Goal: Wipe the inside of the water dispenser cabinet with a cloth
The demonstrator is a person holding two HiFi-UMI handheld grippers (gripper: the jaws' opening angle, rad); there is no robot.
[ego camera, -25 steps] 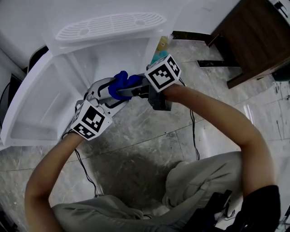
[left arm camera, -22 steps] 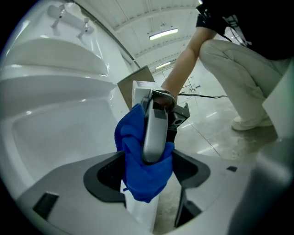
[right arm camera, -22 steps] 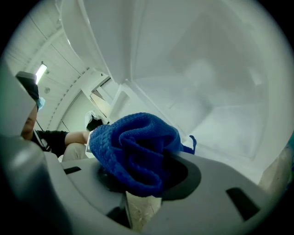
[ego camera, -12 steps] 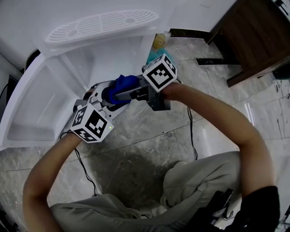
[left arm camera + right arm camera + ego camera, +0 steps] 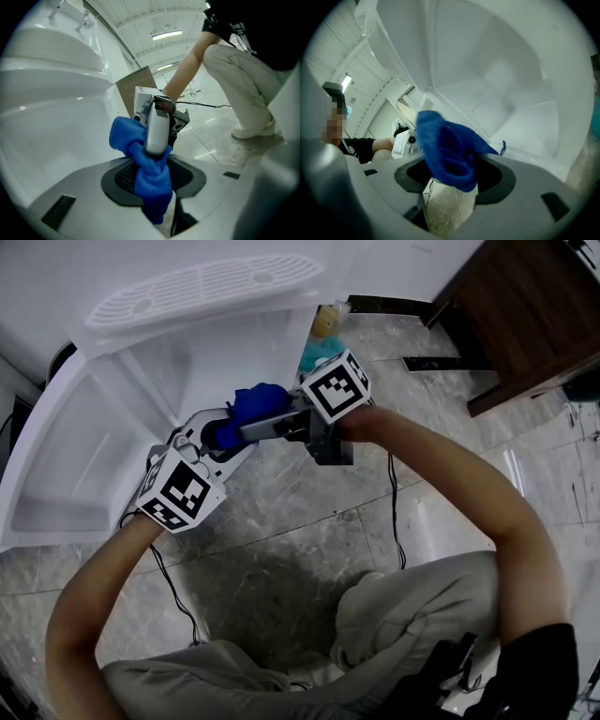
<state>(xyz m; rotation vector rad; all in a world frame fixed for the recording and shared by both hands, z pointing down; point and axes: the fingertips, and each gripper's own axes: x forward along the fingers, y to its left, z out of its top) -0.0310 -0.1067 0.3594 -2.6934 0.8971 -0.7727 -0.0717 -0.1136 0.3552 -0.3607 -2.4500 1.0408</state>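
Note:
A blue cloth [image 5: 248, 407] hangs bunched between both grippers in front of the open white dispenser cabinet [image 5: 234, 352]. My left gripper [image 5: 223, 434] comes in from the lower left. Its jaws have just been closing and now pinch the cloth [image 5: 152, 180] low down. My right gripper [image 5: 247, 427] reaches in from the right. Its jaws have just been opening, and the cloth [image 5: 450, 150] lies loosely between them. In the left gripper view one silver finger [image 5: 157, 129] of the right gripper rests against the cloth's top. The cabinet's white inner walls [image 5: 501, 79] fill the right gripper view.
The cabinet door [image 5: 66, 456] stands swung open at the left. A dark wooden cabinet [image 5: 525, 315] is at the top right. A yellow and teal object [image 5: 323, 329] sits beside the dispenser. Cables [image 5: 398, 512] trail over the marble floor by the person's knees.
The left jaws, wide apart before, have closed round the cloth. The right jaws have loosened on it. The left gripper's cube has shifted slightly left; the cloth sits a little higher.

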